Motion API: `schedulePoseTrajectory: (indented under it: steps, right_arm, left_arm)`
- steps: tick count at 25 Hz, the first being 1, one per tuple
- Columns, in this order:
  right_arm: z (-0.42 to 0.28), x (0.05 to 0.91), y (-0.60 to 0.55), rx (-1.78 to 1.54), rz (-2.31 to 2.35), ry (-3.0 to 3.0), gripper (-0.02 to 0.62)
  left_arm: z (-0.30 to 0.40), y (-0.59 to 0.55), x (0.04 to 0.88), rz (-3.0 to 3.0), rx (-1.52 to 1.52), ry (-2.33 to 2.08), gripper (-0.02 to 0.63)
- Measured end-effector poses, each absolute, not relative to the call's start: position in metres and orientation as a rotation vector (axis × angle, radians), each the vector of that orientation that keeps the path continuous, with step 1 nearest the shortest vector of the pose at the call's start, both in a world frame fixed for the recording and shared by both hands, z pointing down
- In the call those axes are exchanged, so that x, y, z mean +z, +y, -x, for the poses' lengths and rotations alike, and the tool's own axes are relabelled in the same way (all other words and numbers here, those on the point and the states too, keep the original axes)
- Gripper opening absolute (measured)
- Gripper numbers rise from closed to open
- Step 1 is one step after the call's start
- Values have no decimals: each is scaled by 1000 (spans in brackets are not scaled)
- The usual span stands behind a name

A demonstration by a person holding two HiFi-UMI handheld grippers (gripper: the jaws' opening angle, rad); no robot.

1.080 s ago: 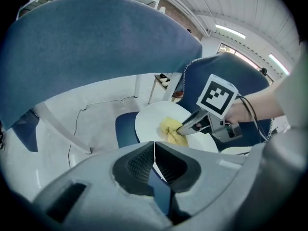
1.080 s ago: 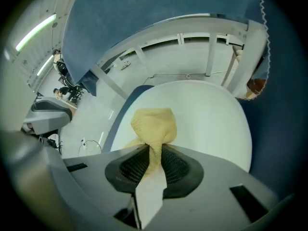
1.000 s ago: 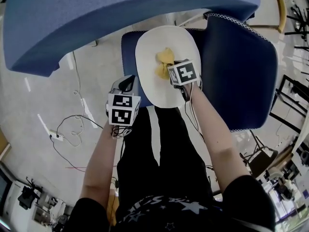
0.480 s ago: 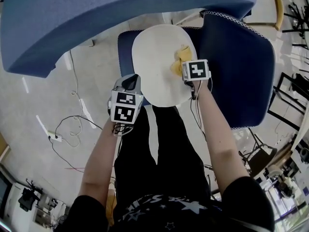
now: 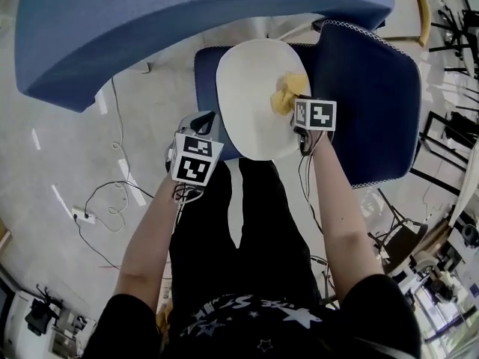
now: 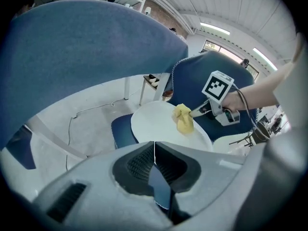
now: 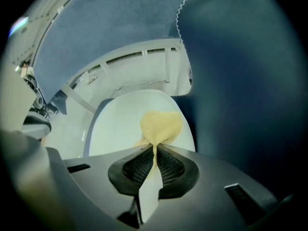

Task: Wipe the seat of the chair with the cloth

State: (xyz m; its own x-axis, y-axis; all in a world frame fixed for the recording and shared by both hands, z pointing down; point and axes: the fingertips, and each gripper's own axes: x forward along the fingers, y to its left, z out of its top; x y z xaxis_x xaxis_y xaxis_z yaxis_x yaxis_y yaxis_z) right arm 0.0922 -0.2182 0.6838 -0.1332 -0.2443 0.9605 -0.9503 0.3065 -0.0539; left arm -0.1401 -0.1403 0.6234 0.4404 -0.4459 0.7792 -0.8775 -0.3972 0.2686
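The chair's white oval seat [image 5: 251, 103] lies below me, with its dark blue back [image 5: 367, 103] to the right. A yellow cloth [image 5: 287, 93] rests on the seat's right side, and my right gripper [image 5: 301, 118] is shut on it. In the right gripper view the cloth [image 7: 160, 125] bunches out from between the closed jaws onto the seat [image 7: 122, 124]. My left gripper [image 5: 200, 129] hangs off the seat's left front edge, shut with nothing in it. The left gripper view shows the seat [image 6: 159, 124], the cloth [image 6: 183, 119] and the right gripper [image 6: 195, 113].
A large blue padded panel [image 5: 179, 21] overhangs the far side. A dark blue cushion [image 5: 206, 88] sticks out under the seat's left side. Cables [image 5: 112, 200] trail on the grey floor at left. Black chair frames [image 5: 449, 148] stand at the right edge.
My right gripper has dragged the cloth across the seat from its middle toward the right edge. The left gripper has stayed by the seat's left front edge.
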Motion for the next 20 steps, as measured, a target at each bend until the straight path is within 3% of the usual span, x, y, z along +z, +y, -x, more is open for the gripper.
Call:
schedulePoseTrajectory:
  steps: [11, 20]
  right_arm:
    - [26, 597, -148, 1016, -890, -1915, 21]
    - [59, 688, -95, 961, -490, -1864, 21]
  left_arm:
    - [184, -96, 614, -1931, 810, -1145, 21]
    - [158, -58, 647, -1814, 817, -1166, 21]
